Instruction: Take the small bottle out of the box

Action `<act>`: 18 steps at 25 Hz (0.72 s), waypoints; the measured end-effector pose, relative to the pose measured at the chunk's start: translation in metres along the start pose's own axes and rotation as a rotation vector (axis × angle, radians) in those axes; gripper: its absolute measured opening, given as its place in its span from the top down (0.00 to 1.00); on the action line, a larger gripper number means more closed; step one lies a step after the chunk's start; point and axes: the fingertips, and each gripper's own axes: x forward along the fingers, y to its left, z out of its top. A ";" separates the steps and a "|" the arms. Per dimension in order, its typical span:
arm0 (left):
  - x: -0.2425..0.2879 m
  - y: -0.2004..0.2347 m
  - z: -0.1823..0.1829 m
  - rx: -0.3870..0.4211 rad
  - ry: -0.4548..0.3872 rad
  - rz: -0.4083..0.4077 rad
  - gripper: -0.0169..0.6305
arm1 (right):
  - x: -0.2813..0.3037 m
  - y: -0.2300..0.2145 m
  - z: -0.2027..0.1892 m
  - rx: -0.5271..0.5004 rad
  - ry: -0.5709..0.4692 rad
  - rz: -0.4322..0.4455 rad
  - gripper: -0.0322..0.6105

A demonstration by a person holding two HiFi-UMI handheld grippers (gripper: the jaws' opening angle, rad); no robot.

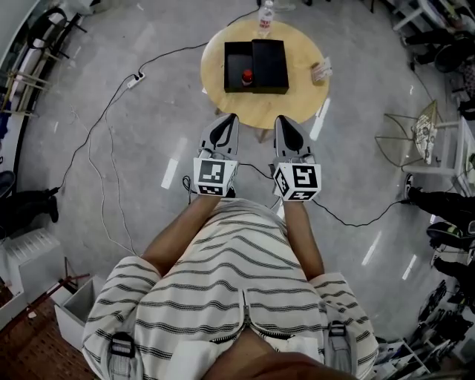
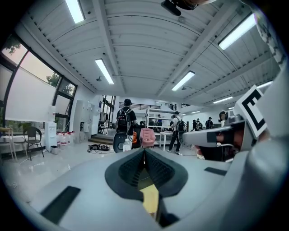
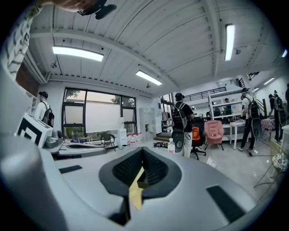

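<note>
- While both grippers sit at the near edge of the round wooden table point(image 1: 304, 96), no step of the task is done yet.
- Small bottle point(image 1: 247, 76), red cap: upright inside the open black box point(image 1: 256, 87), in its left half, toward the near wall. Untouched, with nothing near it.
- Box sits at the middle of the table, upper centre of the head view. Its right half looks like a raised slab, maybe the lid set alongside; I cannot tell for sure.
- Left gripper point(image 1: 227, 121): jaws clenched together, nothing between the pads. Tips lie over the table's near rim, well short of the box.
- Right gripper point(image 1: 285, 122): jaws likewise pressed shut and empty, just beside the left one and level with it.
- Both gripper views look out across the room rather than down. Only a sliver of tabletop shows through the jaw gap, and neither shows the box or the bottle.
- Also on the table: a clear water bottle point(image 1: 265, 21) at the far edge and a small pale item point(image 1: 321, 71) at the right edge, too small to name.
- Left to do, by my judgement: close in over the box, open one gripper's jaws, take the bottle by its body or cap, lift it clear of the walls and set it outside.
</note>
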 end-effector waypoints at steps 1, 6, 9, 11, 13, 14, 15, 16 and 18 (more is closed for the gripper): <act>0.006 0.005 0.000 0.002 0.001 -0.006 0.94 | 0.007 -0.002 0.000 0.001 0.001 -0.006 0.93; 0.041 0.028 -0.002 0.001 0.014 -0.029 0.94 | 0.041 -0.014 0.005 0.003 -0.002 -0.039 0.93; 0.056 0.040 -0.002 0.006 0.022 -0.045 0.94 | 0.057 -0.018 0.008 0.005 -0.001 -0.057 0.93; 0.063 0.045 -0.001 0.002 0.022 -0.056 0.94 | 0.065 -0.020 0.009 0.006 0.001 -0.069 0.93; 0.068 0.050 -0.003 0.001 0.027 -0.068 0.94 | 0.072 -0.022 0.009 0.008 0.005 -0.083 0.93; 0.071 0.052 -0.004 0.000 0.032 -0.073 0.94 | 0.075 -0.024 0.009 0.010 0.008 -0.089 0.93; 0.074 0.054 -0.005 -0.003 0.036 -0.077 0.94 | 0.077 -0.025 0.009 0.012 0.010 -0.096 0.93; 0.076 0.055 -0.006 -0.007 0.039 -0.081 0.94 | 0.079 -0.026 0.008 0.014 0.012 -0.101 0.93; 0.081 0.057 -0.008 -0.014 0.044 -0.083 0.94 | 0.081 -0.028 0.006 0.016 0.019 -0.108 0.93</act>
